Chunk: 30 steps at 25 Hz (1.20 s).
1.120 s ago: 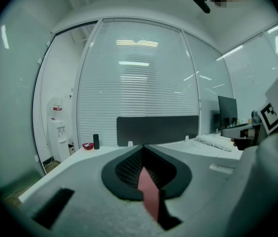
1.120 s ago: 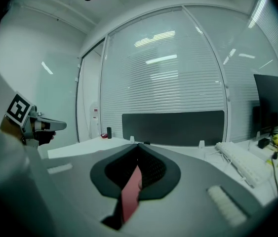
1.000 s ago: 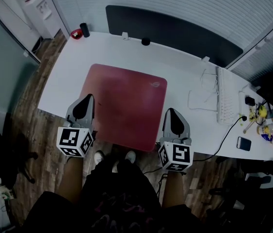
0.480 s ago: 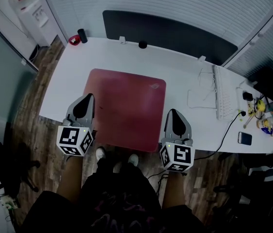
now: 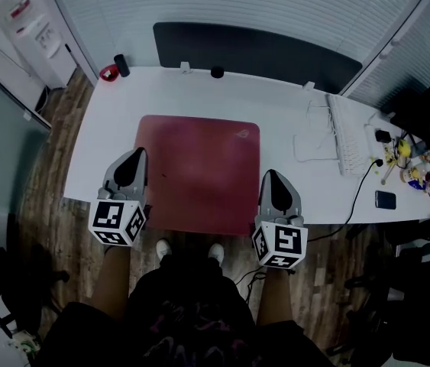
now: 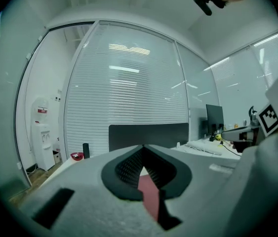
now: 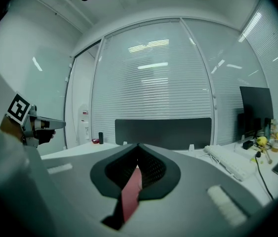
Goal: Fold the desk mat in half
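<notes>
A dark red desk mat (image 5: 199, 170) lies flat and unfolded on the white desk (image 5: 299, 186), its near edge along the desk's front edge. My left gripper (image 5: 137, 153) hovers at the mat's left edge near the front corner, jaws shut with nothing in them. My right gripper (image 5: 269, 174) hangs just right of the mat's front right corner, also shut and empty. In the left gripper view the closed jaws (image 6: 142, 147) show a strip of mat (image 6: 151, 199) below them. The right gripper view shows the same: closed jaws (image 7: 139, 146) above a strip of mat (image 7: 130, 194).
A white keyboard (image 5: 346, 145) with looped cable lies right of the mat. A phone (image 5: 386, 199) and small clutter sit at the far right. A black cylinder (image 5: 122, 65) and red item (image 5: 108, 73) stand at the back left corner. A dark panel (image 5: 253, 52) backs the desk.
The head view has shifted, so the desk sits squarer and a little higher in the picture. Both grippers keep their places by the mat's front corners, still shut.
</notes>
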Each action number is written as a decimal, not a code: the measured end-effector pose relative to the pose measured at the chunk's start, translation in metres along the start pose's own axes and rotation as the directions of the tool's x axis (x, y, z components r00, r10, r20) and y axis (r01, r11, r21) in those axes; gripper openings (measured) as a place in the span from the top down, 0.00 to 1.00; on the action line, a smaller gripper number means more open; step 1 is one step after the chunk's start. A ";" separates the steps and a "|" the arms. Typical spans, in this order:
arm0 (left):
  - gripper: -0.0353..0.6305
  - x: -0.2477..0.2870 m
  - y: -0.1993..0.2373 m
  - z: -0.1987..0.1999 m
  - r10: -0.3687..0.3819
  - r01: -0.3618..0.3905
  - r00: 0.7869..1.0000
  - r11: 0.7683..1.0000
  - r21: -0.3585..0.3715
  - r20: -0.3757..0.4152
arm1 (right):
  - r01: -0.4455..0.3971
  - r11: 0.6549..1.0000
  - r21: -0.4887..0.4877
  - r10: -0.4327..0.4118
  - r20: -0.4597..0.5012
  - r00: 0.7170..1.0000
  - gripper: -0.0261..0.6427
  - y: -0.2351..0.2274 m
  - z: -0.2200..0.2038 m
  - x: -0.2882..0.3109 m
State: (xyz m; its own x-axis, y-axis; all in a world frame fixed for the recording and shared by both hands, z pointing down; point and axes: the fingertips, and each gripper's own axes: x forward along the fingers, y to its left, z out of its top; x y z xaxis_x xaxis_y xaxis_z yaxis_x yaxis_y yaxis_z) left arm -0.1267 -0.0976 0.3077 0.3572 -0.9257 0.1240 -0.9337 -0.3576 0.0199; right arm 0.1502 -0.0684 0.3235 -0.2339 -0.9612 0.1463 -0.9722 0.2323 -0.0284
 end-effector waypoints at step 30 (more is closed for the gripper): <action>0.95 -0.015 0.010 -0.089 -0.018 0.005 0.988 0.997 -0.081 -0.153 | -0.006 0.998 0.058 0.016 -0.177 0.984 0.95 0.023 -0.079 -0.006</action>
State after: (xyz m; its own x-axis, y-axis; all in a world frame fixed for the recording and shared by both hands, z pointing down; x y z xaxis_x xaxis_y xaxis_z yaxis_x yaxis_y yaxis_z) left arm -0.1433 -0.0762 0.3943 0.3656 -0.8895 0.2741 -0.9308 -0.3513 0.1013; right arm 0.1302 -0.0453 0.4006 -0.2446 -0.9159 0.3182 -0.9696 0.2287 -0.0870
